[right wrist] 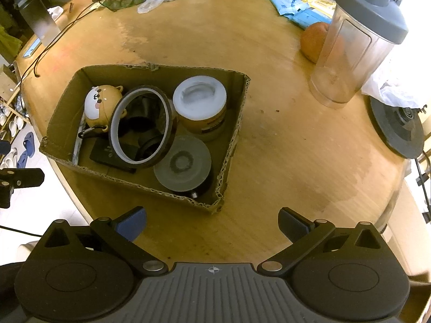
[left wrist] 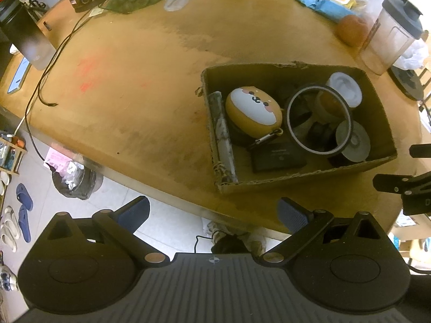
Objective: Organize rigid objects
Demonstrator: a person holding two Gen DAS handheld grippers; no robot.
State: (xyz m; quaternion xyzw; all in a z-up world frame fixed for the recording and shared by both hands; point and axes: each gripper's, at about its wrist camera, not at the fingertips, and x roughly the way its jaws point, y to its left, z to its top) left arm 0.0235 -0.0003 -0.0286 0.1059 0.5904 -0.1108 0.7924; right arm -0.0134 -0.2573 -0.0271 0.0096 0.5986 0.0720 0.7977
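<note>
Both grippers hang wide open and empty over the wooden table [right wrist: 282, 140], the cardboard box [right wrist: 67, 107] ahead of them.

From the right gripper [right wrist: 212, 224] the box sits at eleven o'clock; from the left gripper [left wrist: 214, 215] at one o'clock, well apart from the fingers. Inside lie one tape ring [right wrist: 114, 126], one white-lidded jar [right wrist: 200, 102], one cartoon-faced pouch [right wrist: 99, 102], one grey disc [right wrist: 183, 162] and one flat black case [left wrist: 277, 156]. One shaker bottle [right wrist: 358, 45] stands outside at two o'clock.

tape ring [right wrist: 141, 126] hides dark items behind it, unidentifiable | black flat case [left wrist: 278, 156] label too small to read | shaker bottle [right wrist: 358, 43] hides part of orange fruit [right wrist: 313, 40]
</note>
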